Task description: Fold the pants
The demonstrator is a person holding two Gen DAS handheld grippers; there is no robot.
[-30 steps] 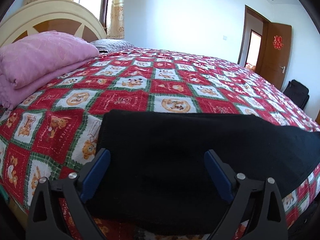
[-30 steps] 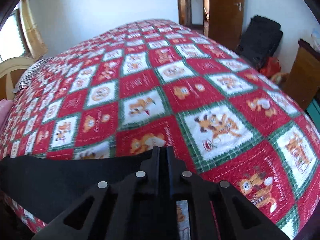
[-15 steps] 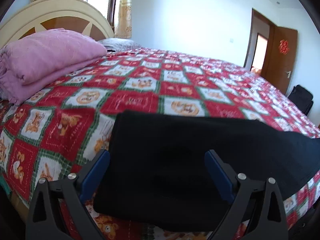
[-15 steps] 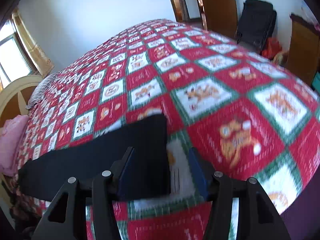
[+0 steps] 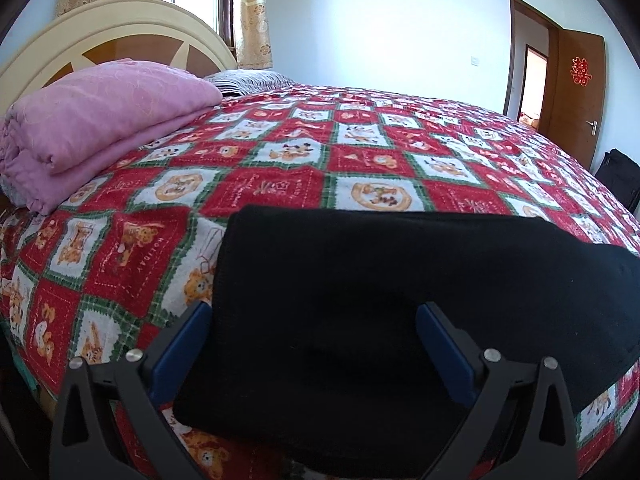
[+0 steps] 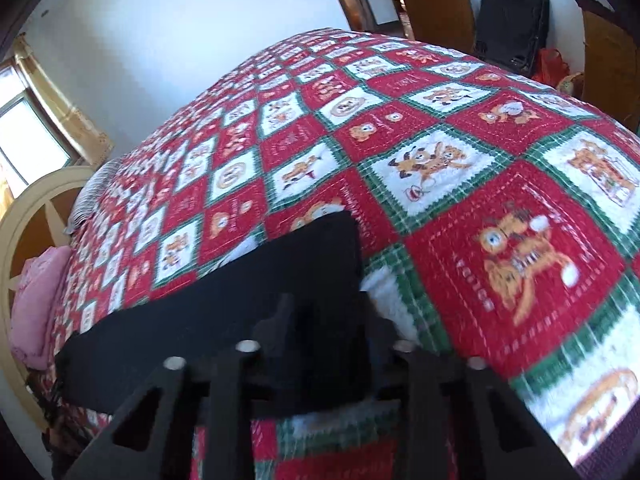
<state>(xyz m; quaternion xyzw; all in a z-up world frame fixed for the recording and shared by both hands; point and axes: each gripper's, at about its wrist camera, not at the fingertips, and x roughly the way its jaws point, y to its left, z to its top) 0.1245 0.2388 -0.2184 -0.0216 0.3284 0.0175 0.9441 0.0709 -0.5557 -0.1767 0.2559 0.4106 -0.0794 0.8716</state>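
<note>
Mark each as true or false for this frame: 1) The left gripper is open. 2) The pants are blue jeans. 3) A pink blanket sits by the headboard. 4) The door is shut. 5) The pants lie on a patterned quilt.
1) The left gripper is open. True; its blue pads stand wide apart over the pants.
2) The pants are blue jeans. False; they are plain black fabric.
3) A pink blanket sits by the headboard. True.
4) The door is shut. False; it stands open.
5) The pants lie on a patterned quilt. True; red, white and green squares.
</note>
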